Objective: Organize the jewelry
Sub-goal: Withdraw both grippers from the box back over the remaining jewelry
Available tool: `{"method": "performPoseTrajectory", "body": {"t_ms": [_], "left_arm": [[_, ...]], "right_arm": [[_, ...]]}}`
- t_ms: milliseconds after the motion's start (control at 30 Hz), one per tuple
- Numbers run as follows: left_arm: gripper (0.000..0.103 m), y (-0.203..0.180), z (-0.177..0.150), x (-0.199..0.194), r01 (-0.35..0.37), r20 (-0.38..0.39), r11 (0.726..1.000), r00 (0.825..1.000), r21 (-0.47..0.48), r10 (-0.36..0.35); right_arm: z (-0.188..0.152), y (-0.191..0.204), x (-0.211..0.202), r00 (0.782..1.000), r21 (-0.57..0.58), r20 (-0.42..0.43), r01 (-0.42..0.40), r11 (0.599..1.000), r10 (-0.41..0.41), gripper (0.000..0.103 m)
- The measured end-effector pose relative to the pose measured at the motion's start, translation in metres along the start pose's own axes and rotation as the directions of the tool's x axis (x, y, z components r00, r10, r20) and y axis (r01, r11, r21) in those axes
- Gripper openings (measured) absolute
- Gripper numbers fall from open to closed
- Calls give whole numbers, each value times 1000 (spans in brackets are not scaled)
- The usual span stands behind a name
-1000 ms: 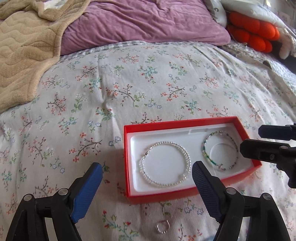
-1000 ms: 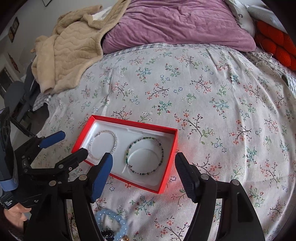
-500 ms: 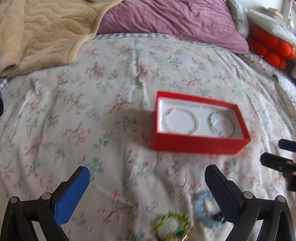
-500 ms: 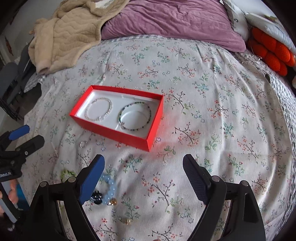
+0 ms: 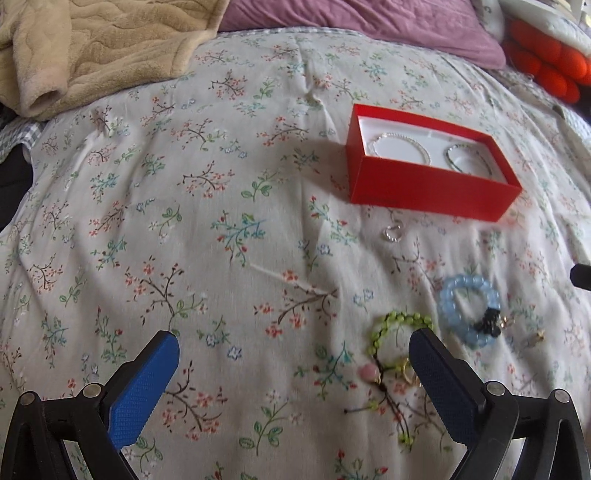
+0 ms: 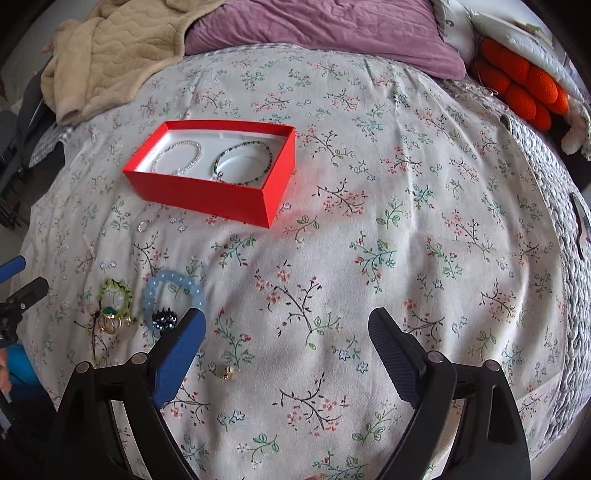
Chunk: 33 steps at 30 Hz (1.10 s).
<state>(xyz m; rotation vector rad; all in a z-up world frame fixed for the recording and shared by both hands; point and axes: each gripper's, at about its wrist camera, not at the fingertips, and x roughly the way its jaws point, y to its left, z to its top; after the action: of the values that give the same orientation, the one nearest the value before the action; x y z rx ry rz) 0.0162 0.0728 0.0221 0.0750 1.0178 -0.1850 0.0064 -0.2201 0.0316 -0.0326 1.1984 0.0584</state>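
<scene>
A red box with a white insert lies on the floral bedspread, holding a silver bead bracelet and a dark green bead bracelet. In front of it lie a small silver ring, a light blue bead bracelet, a lime green bracelet, gold rings and a small gold piece. My left gripper is open wide above bare cloth, left of the green bracelet. My right gripper has its jaws opening, nothing between them.
A beige blanket and a purple pillow lie at the head of the bed. Orange cushions sit at the far right beside a grey knitted throw. A hand shows at the left edge.
Both grippers drew back from the red box, which now lies farther off. The loose jewelry in front of it came into view. Both pairs of jaws spread wider.
</scene>
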Motion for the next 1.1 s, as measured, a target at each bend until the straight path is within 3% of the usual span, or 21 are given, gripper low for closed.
{"method": "performPoseTrajectory", "body": {"t_ms": [400, 833, 1100], "left_arm": [[102, 5, -25, 2, 12, -20, 999, 1000, 39, -11], [102, -11, -43, 33, 50, -77, 989, 996, 143, -40], [88, -20, -42, 32, 144, -66, 976, 989, 163, -135]], "right_arm": [[-32, 17, -4, 1000, -100, 9, -11, 995, 12, 92], [-61, 45, 29, 997, -228, -81, -31, 973, 13, 92], [-57, 55, 29, 997, -249, -77, -42, 968, 23, 92]]}}
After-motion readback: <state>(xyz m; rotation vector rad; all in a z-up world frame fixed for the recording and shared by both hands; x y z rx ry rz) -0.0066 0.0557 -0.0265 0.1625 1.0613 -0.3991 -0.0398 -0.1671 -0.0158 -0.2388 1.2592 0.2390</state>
